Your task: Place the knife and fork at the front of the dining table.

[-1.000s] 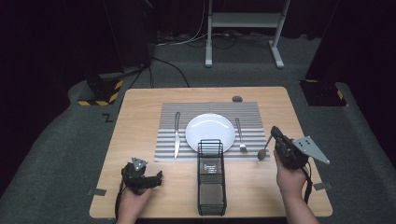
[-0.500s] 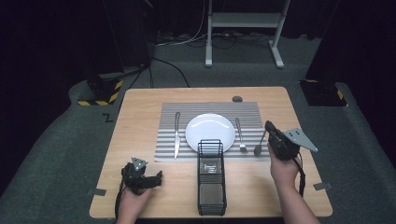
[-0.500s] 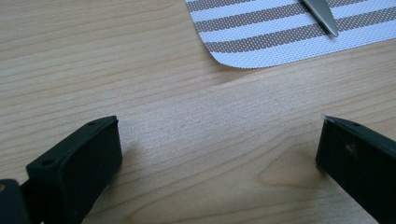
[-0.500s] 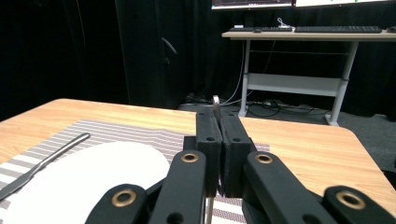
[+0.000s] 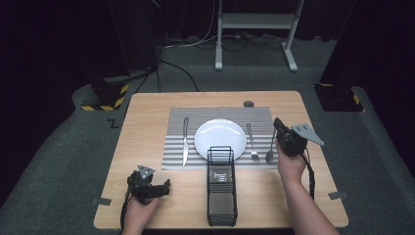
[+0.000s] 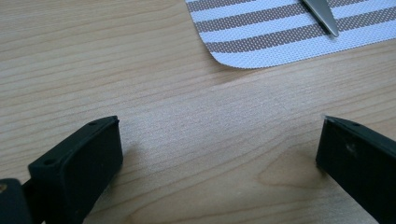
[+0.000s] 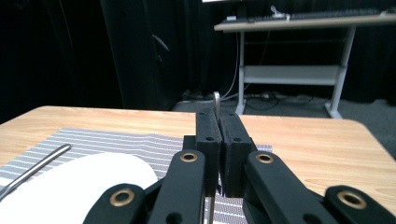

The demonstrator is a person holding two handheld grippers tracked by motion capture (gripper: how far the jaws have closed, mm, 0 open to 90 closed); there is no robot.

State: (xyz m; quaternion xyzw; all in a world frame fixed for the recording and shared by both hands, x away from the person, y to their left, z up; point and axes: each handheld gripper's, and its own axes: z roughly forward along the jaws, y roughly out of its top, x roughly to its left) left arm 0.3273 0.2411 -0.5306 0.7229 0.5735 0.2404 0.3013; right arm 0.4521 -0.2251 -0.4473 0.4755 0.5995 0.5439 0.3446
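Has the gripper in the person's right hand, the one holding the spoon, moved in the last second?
Yes. The right gripper, shut on the spoon, has moved left and up the picture, toward the plate.

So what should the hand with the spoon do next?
Probably lower it a little. The right gripper is shut on the spoon, whose bowl is down at the striped mat right of the fork; then the jaws could let go.

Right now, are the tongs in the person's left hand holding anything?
No, the left tongs stand wide open over the bare wooden table, with nothing between them.
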